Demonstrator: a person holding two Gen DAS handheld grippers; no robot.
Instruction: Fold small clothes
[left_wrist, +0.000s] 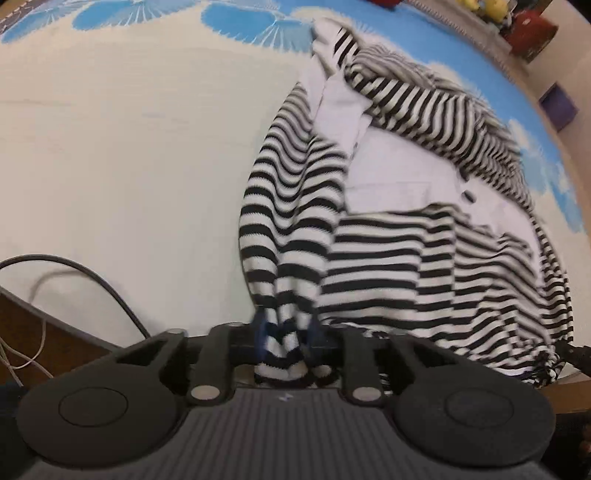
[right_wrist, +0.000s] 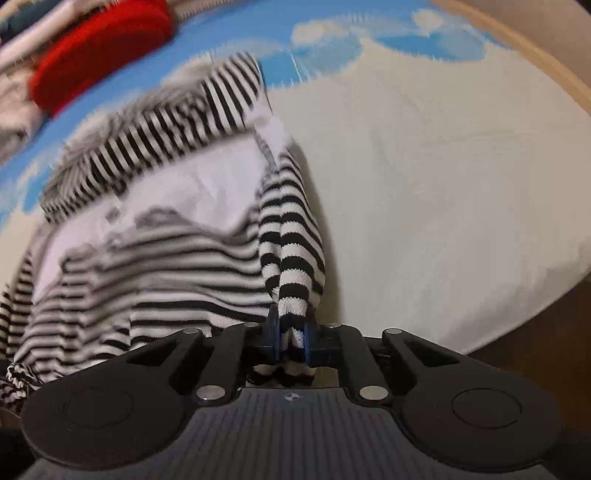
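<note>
Left claw (left_wrist: 282, 341) and right claw (right_wrist: 291, 338) each clench the striped garment's (left_wrist: 388, 258) near edge; next, carry it to the far edge.

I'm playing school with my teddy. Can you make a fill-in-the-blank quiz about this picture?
1. The top has black and white ____.
2. The left claw and the right claw are each shut on a bunched bit of the ____.
3. The fluffy thing at the far edge of the bed is ____.
4. The bedsheet is cream with ____ flowers.

Missing words: stripes; top; red; blue
</note>
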